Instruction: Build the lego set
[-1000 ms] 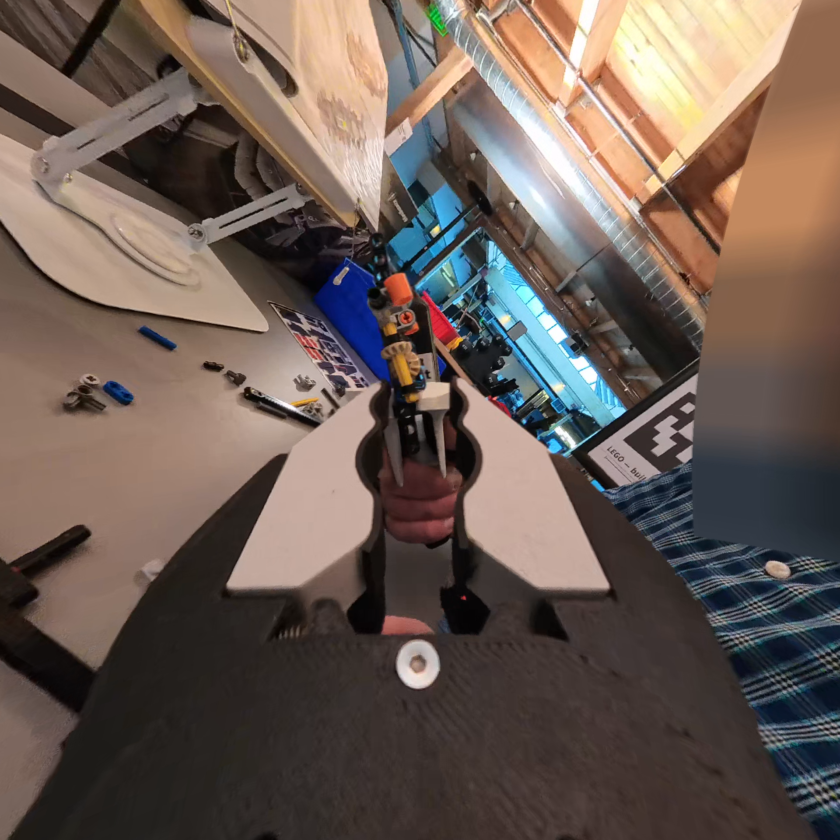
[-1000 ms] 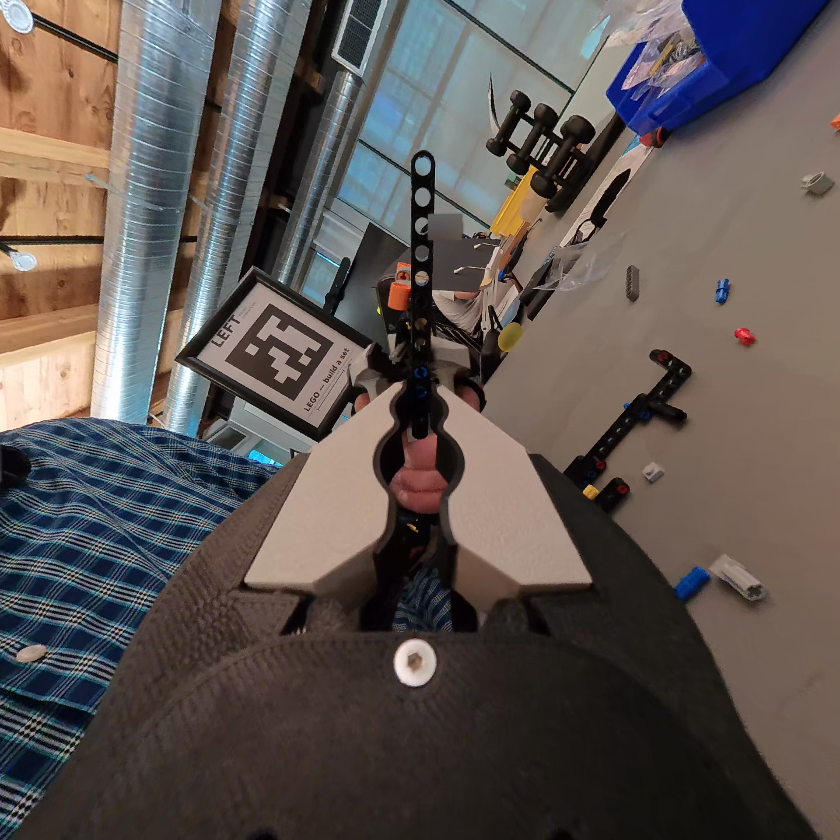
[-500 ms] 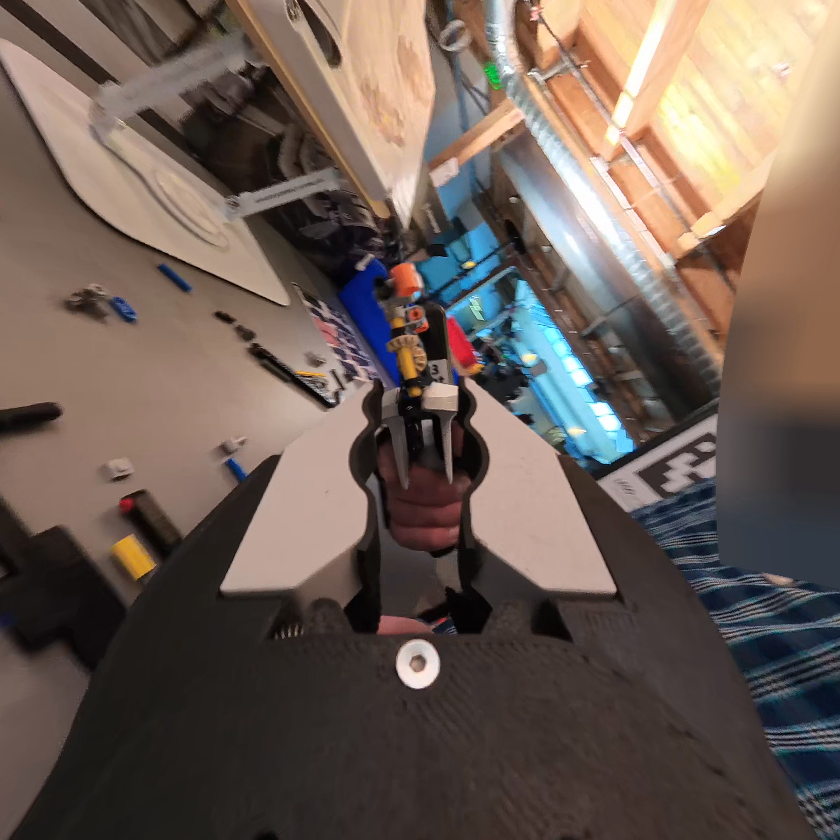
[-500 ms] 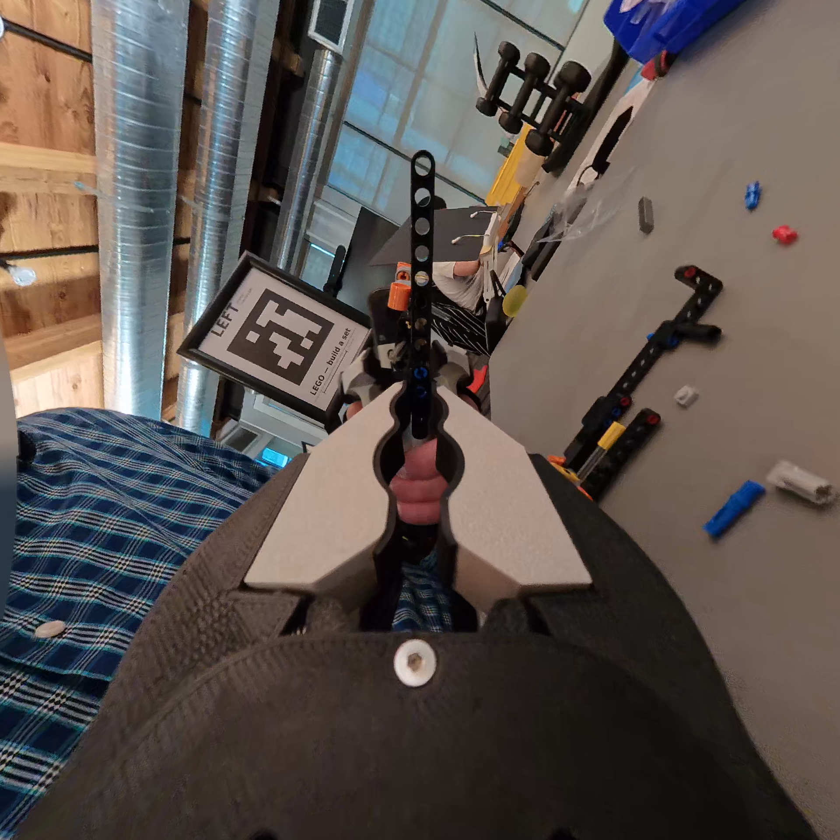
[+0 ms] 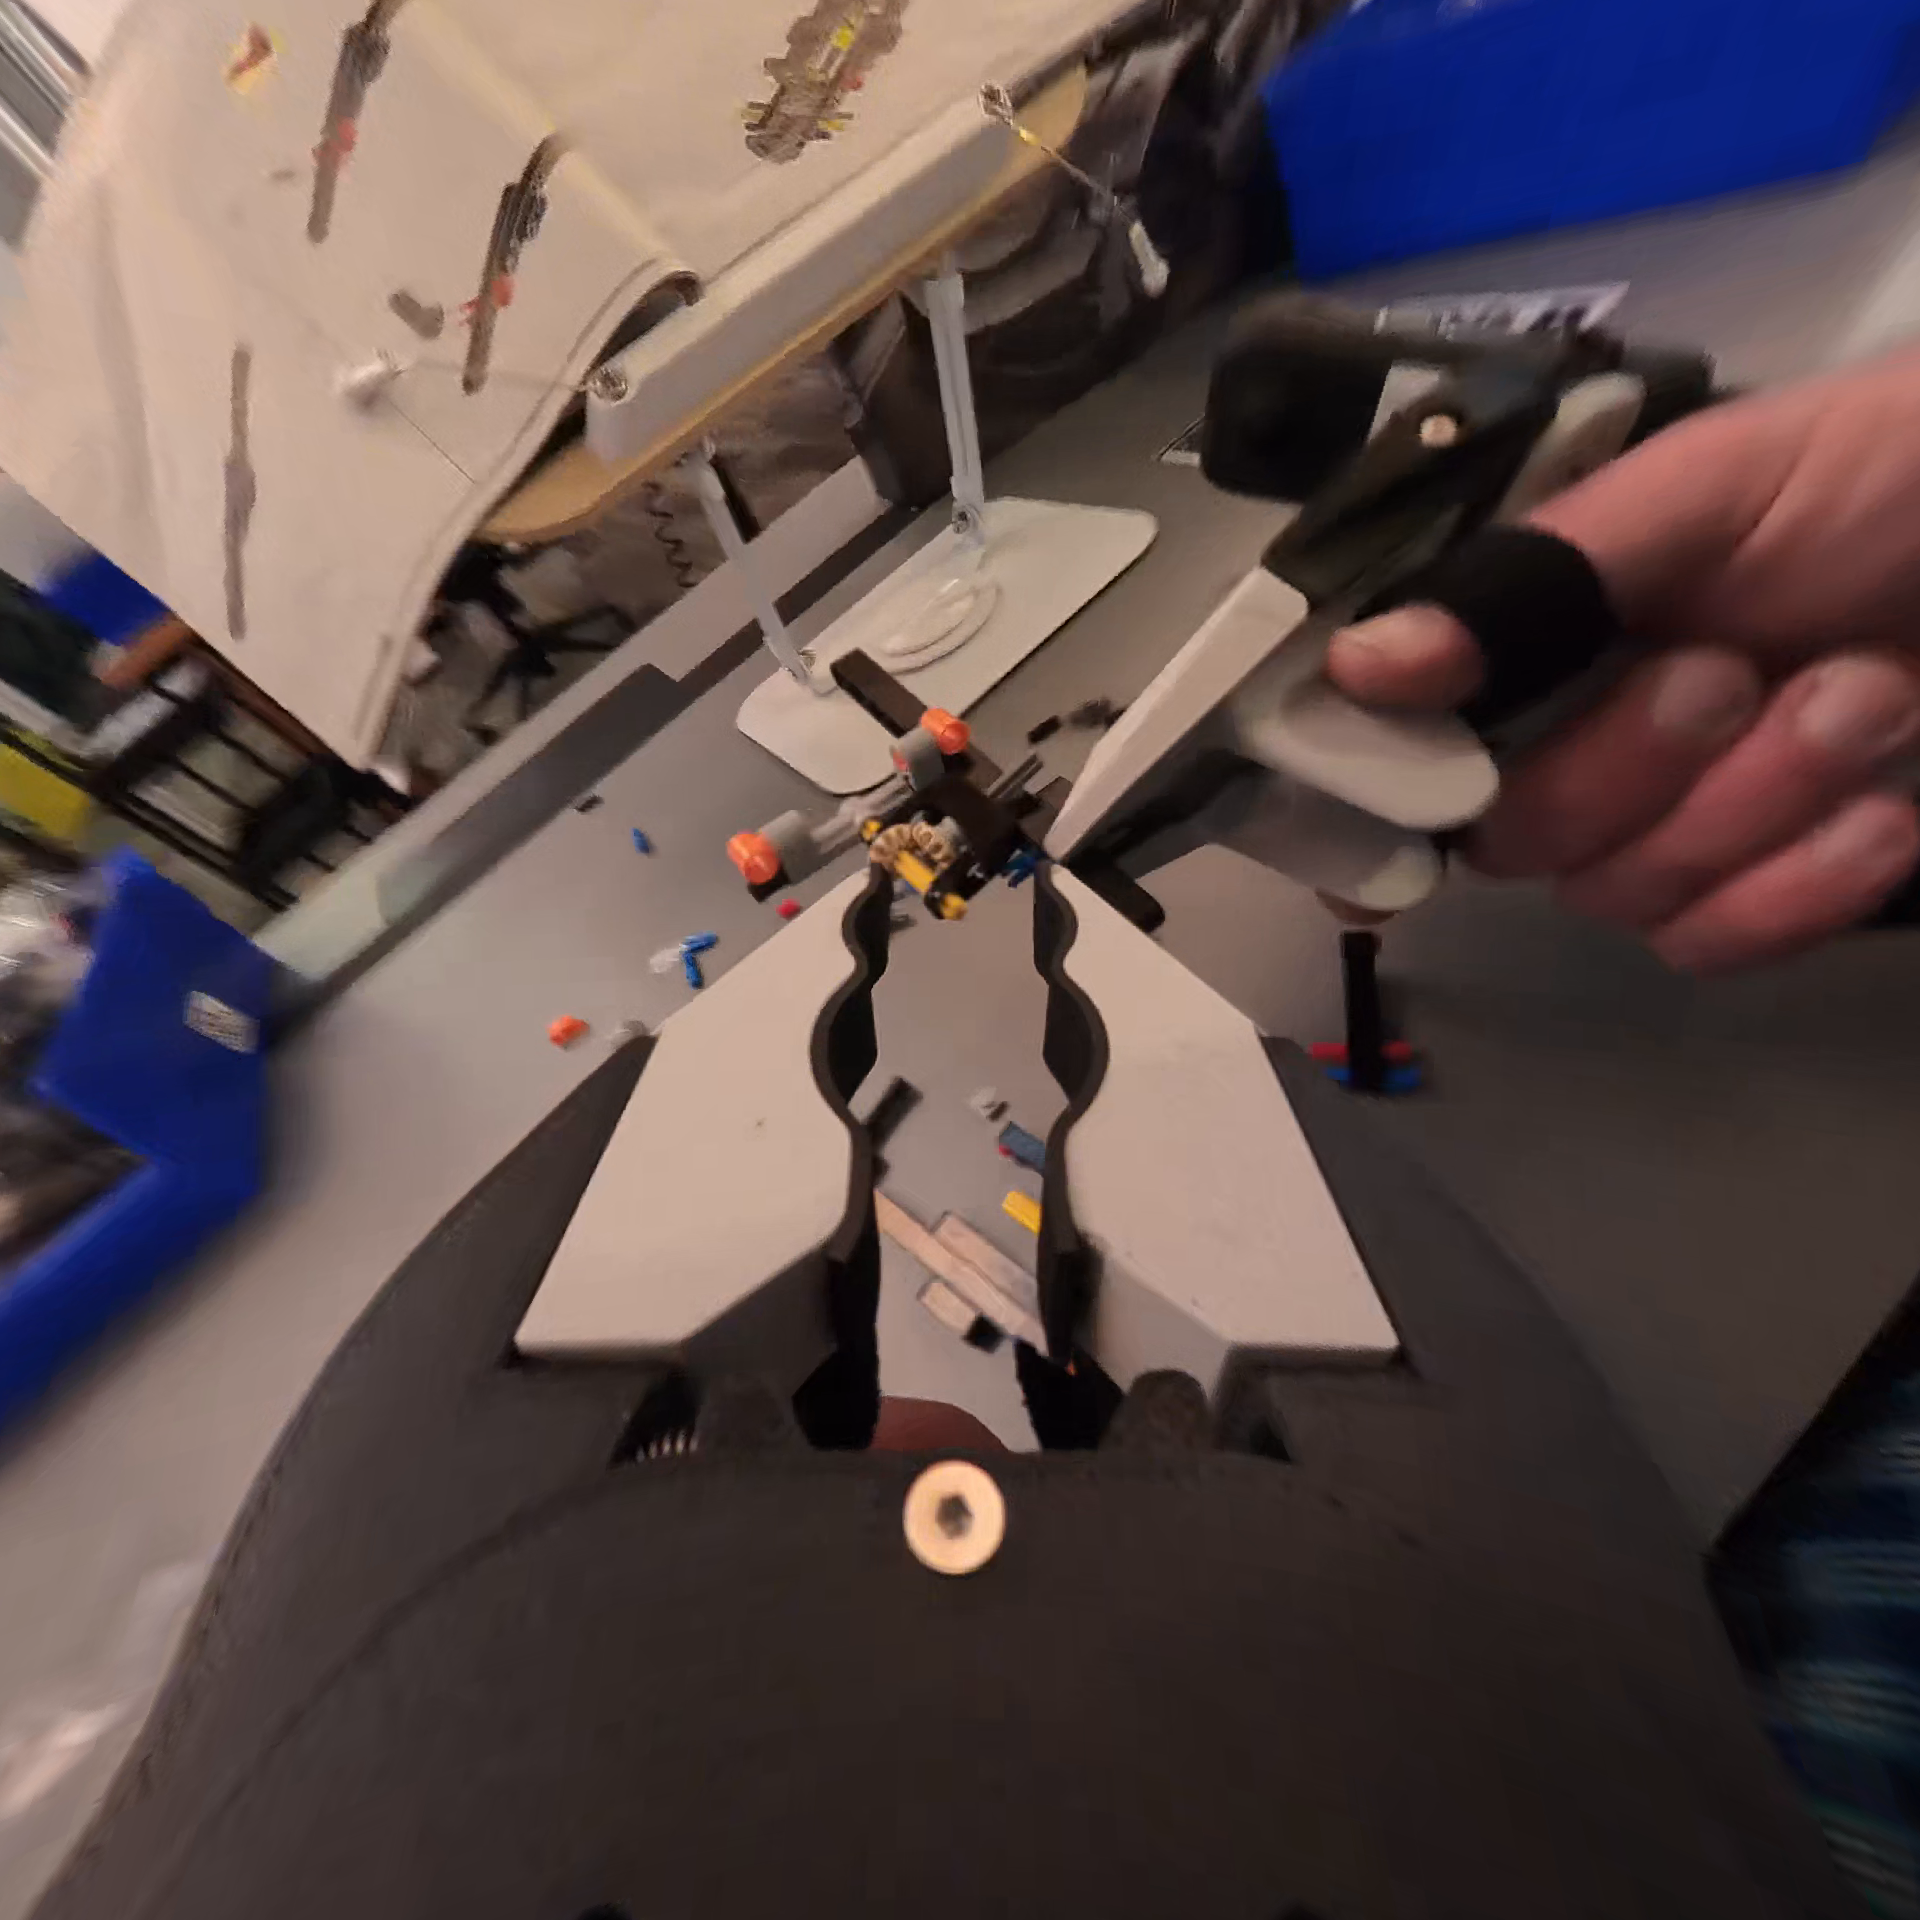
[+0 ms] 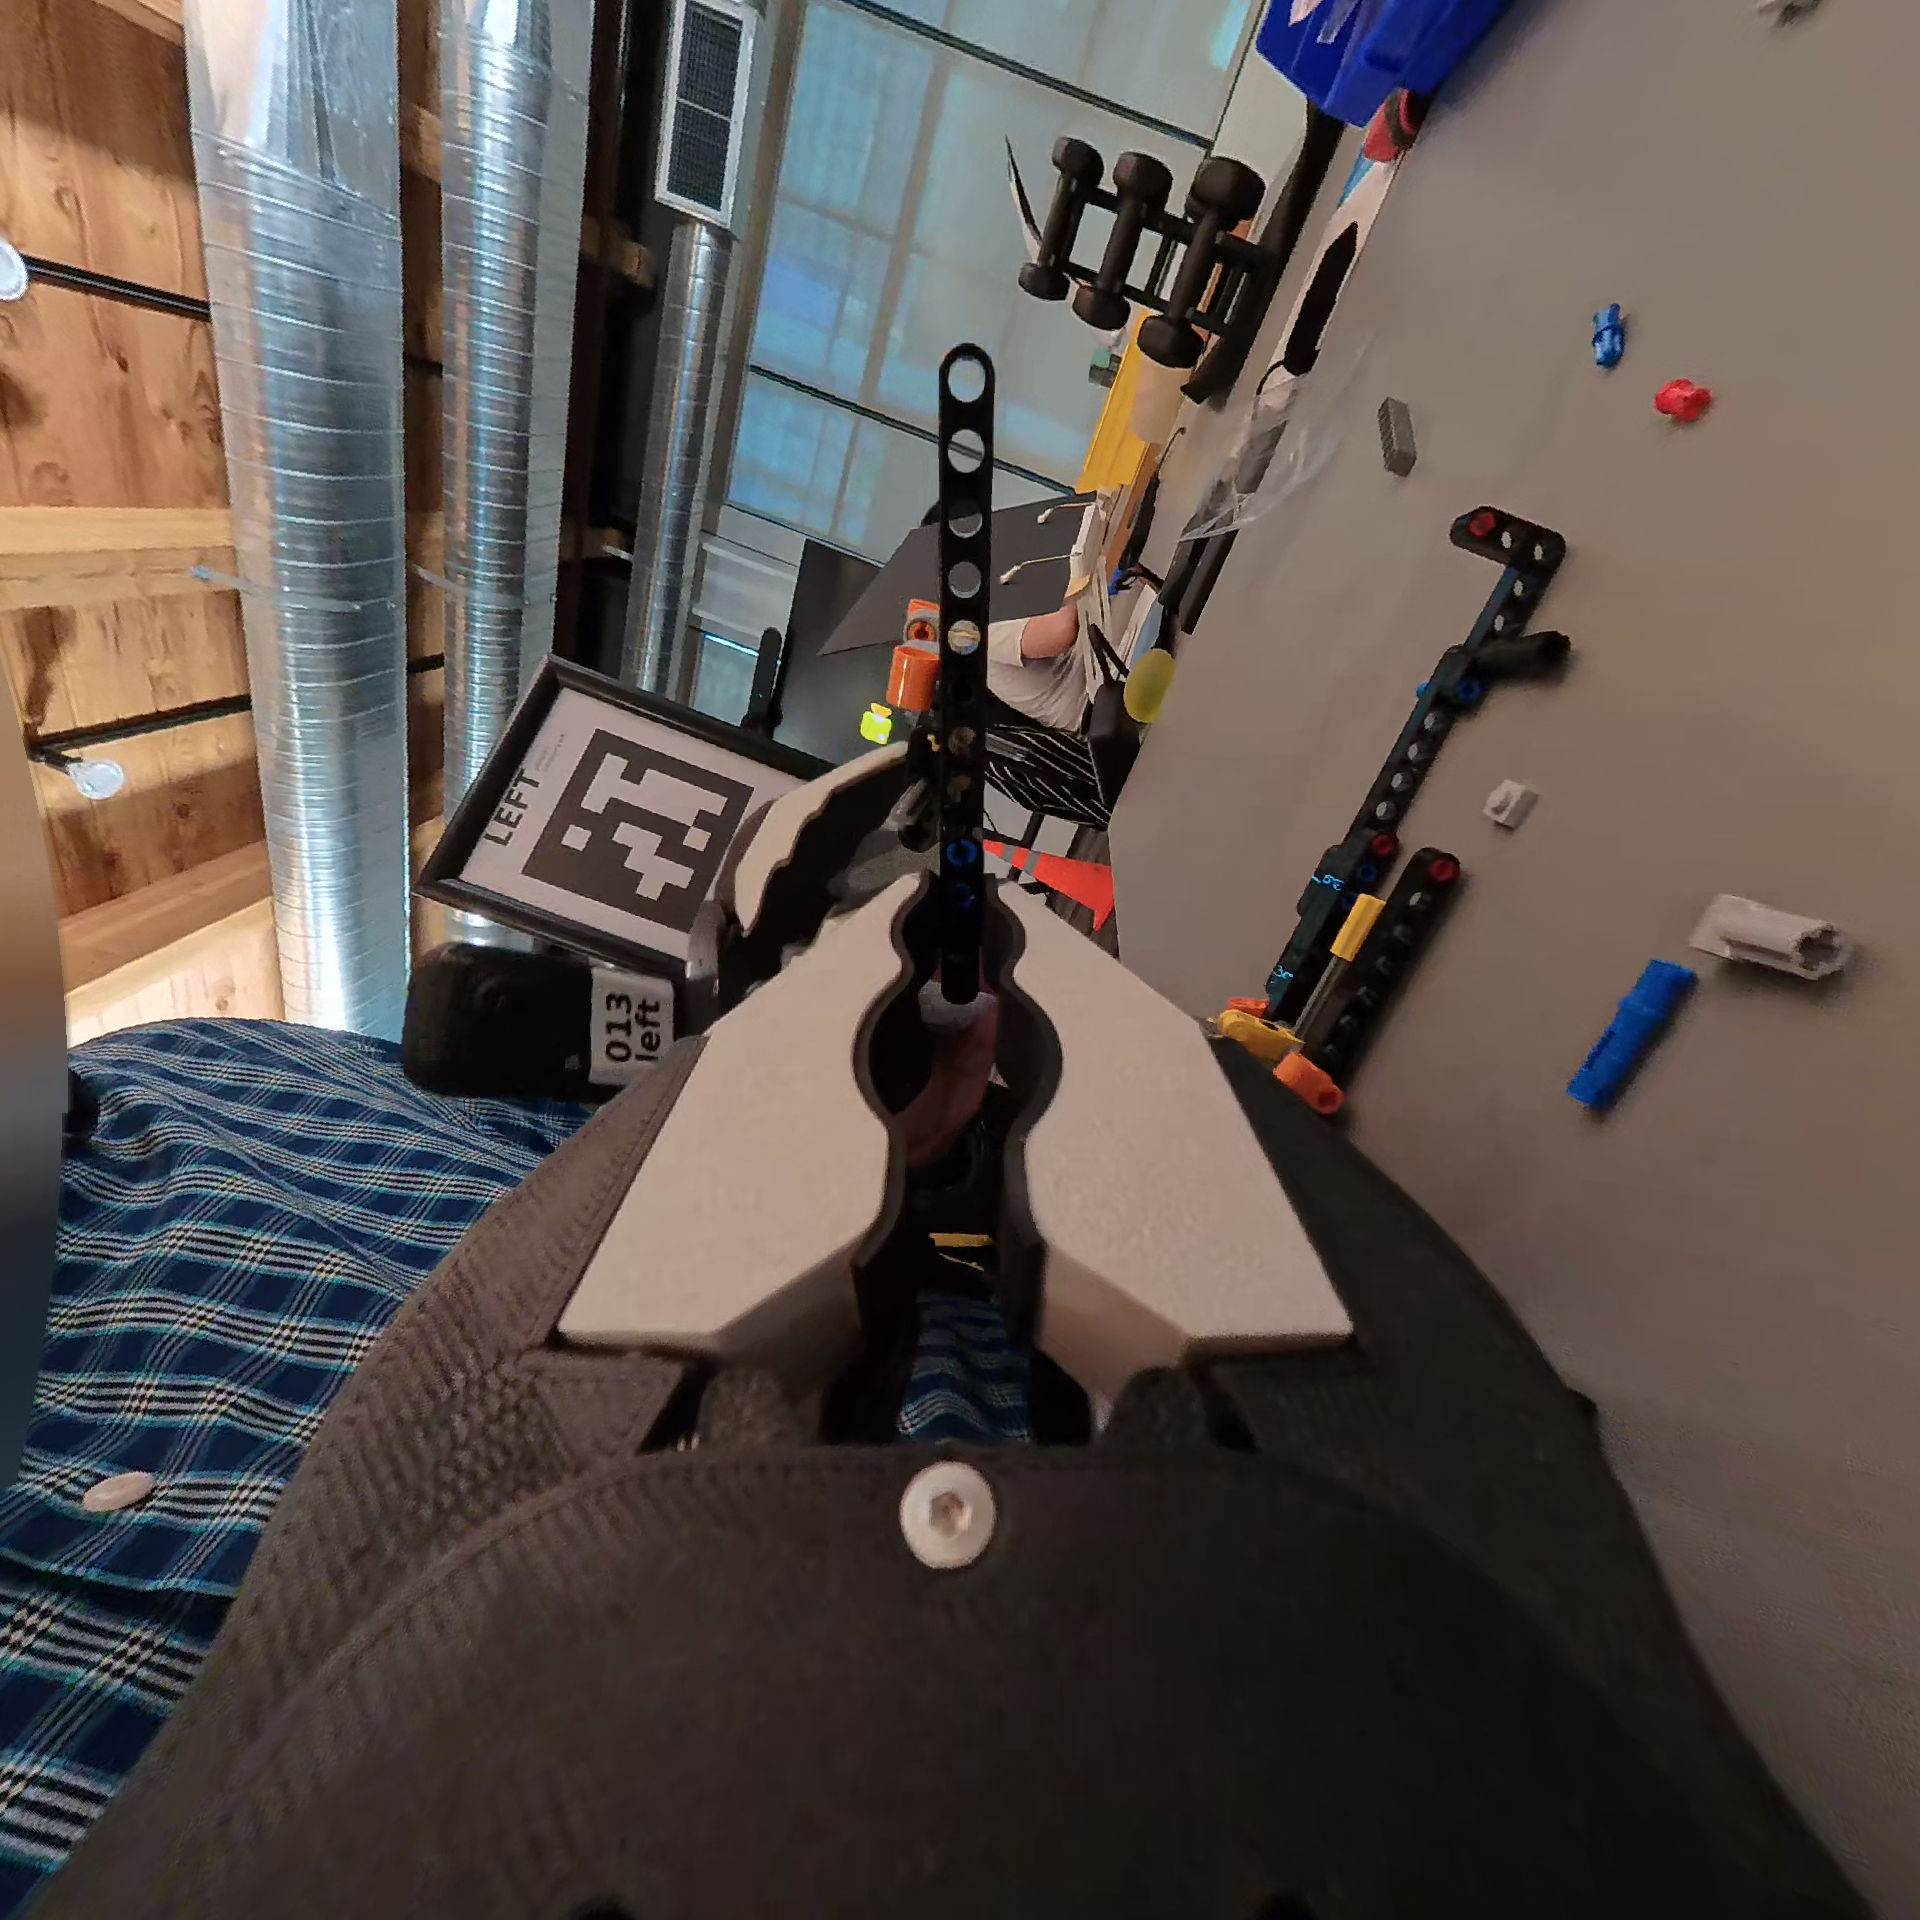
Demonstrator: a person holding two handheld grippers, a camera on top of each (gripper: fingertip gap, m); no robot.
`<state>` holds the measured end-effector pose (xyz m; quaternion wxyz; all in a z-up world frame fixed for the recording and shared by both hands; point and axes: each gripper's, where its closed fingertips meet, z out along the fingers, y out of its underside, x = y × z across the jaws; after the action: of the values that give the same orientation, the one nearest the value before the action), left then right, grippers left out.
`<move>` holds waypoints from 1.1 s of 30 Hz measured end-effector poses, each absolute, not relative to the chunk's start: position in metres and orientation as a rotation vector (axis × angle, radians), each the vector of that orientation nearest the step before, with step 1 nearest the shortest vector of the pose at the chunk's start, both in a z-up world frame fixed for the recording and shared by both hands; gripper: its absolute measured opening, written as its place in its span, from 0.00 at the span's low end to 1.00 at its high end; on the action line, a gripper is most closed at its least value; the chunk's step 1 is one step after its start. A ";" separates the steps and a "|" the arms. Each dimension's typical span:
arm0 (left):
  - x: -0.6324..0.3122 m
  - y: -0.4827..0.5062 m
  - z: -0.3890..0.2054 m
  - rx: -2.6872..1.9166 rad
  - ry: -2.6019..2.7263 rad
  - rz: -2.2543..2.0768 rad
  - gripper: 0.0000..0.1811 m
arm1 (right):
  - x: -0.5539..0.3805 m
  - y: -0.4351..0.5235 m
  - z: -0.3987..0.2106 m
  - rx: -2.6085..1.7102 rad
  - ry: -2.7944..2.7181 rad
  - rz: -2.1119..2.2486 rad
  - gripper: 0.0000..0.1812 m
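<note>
My right gripper [image 6: 961, 904] is shut on a long black holed beam [image 6: 964, 540] that stands upright out of its tips. The beam is part of a small Lego assembly [image 5: 935, 821] with orange-tipped grey pieces, a tan gear and a yellow piece. In the left wrist view the right gripper [image 5: 1049, 847] reaches in from the right, held by a hand [image 5: 1714, 675], and carries the assembly above the table. My left gripper [image 5: 956, 883] is open, its tips on either side of the assembly's near end. It shows open beside the beam in the right wrist view [image 6: 831, 821].
An instruction booklet [image 5: 520, 208] rests on a white stand [image 5: 956, 623]. Blue bins [image 5: 135, 1091] stand at the left and far right. Loose pieces lie on the grey table [image 5: 468, 1039]. A black beam sub-assembly [image 6: 1455, 707], a blue pin [image 6: 1631, 1029] and a grey connector [image 6: 1766, 940] lie to the right.
My left gripper has opened and let go of the assembly, and has swung from pointing upward to facing the table. The right gripper still holds the beam.
</note>
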<state>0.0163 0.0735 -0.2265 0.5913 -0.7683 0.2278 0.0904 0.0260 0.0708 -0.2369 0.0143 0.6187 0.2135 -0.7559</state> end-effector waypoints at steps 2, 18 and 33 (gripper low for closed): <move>0.015 0.075 -0.228 -1.776 0.567 0.304 0.13 | 0.026 0.069 -0.239 1.930 0.675 -2.340 0.04; 0.011 0.083 -0.232 -1.789 0.358 0.152 0.04 | 0.025 0.074 -0.241 1.947 0.640 -2.344 0.04; 0.006 0.085 -0.233 -1.741 -0.130 -0.491 0.03 | 0.024 0.077 -0.246 1.966 0.607 -2.335 0.03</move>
<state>0.0058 0.0852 -0.2334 0.6165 -0.7559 -0.0564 -0.2132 0.0236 0.0769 -0.2458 0.0147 0.6315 0.1949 -0.7503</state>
